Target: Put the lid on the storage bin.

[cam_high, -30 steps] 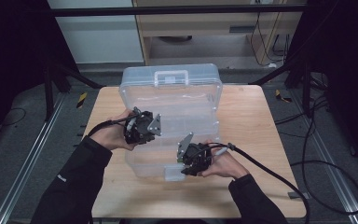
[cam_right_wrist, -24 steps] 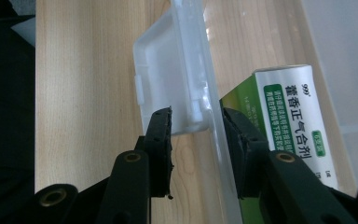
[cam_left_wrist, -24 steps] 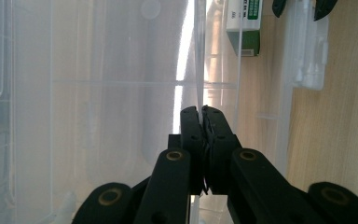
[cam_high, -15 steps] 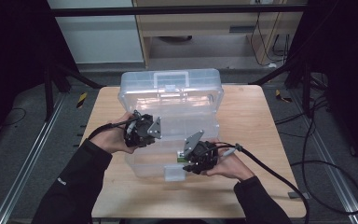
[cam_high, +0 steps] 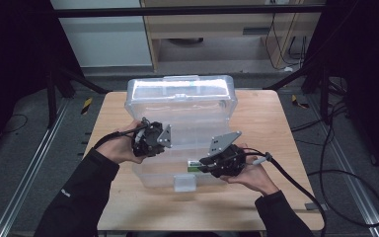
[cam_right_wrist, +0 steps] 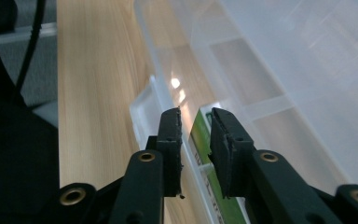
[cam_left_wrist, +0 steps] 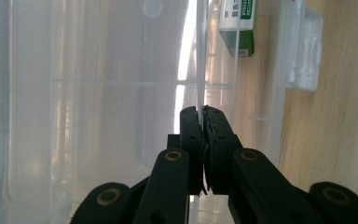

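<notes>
A large clear plastic storage box [cam_high: 197, 116] stands on the wooden table [cam_high: 261, 113] with its lid raised. My left gripper [cam_high: 169, 140] [cam_left_wrist: 201, 111] is at the box's left side, shut on a thin clear plastic edge, which looks like the lid's. A small green and white pack [cam_high: 194, 166] [cam_left_wrist: 238, 28] [cam_right_wrist: 198, 131] lies inside the box by the front wall. My right gripper [cam_high: 203, 162] [cam_right_wrist: 196, 114] hovers at the front right, just above that pack. Its jaws have just been closing, but a gap remains and they grip nothing.
The box's clear latch tab [cam_high: 184, 182] [cam_left_wrist: 303, 51] [cam_right_wrist: 142, 108] sticks out onto the table at the front. Bare wood lies to the right and in front of the box. Cables trail from both grippers off the table's sides.
My right gripper has lifted and drawn slightly back to the right from the box's front, and its jaws stand closer together. The left gripper keeps its place and its grip.
</notes>
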